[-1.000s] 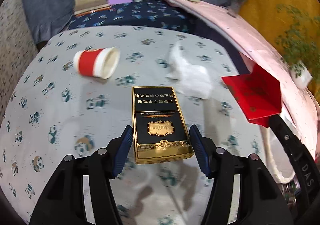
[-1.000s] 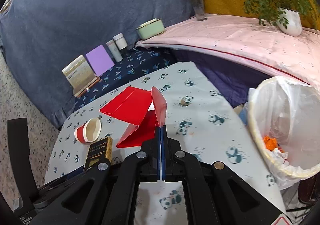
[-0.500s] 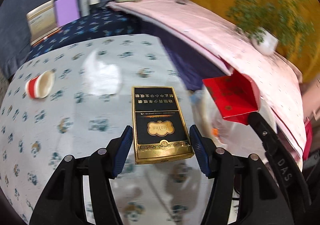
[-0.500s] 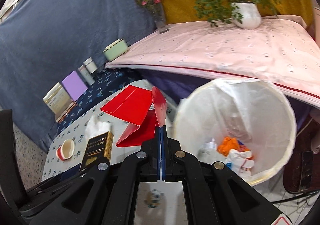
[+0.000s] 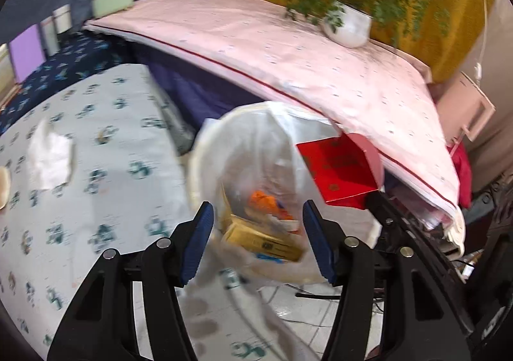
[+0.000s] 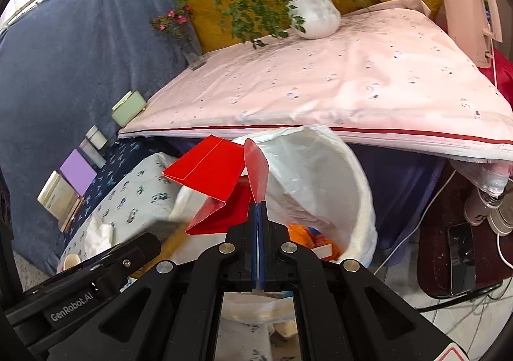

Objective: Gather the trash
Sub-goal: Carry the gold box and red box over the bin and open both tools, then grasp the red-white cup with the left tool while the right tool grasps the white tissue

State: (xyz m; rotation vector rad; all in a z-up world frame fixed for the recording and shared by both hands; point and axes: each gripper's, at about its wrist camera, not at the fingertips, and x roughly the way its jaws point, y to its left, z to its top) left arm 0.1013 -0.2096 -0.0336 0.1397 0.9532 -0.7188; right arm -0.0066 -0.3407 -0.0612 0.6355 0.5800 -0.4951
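1. L gripper (image 5: 257, 210): blue pads apart, nothing clamped. It points down into the white plastic-lined round trash bin (image 5: 205, 168), directly over the opening.
2. Flat black-and-gold cardboard box (image 5: 266, 244): lies below and between the L pads, inside the bin, long axis across the gap. Blurred; it appears free of both pads.
3. R gripper (image 6: 257, 210): jaws together, pinching one flap of the red folded card carton (image 6: 208, 168). The carton hangs over the bin's near-left rim, so R is set to drop next.
4. Farther left: crumpled white tissue (image 5: 49, 157) remains on the panda-print tablecloth (image 5: 112, 200), well apart from both grippers.
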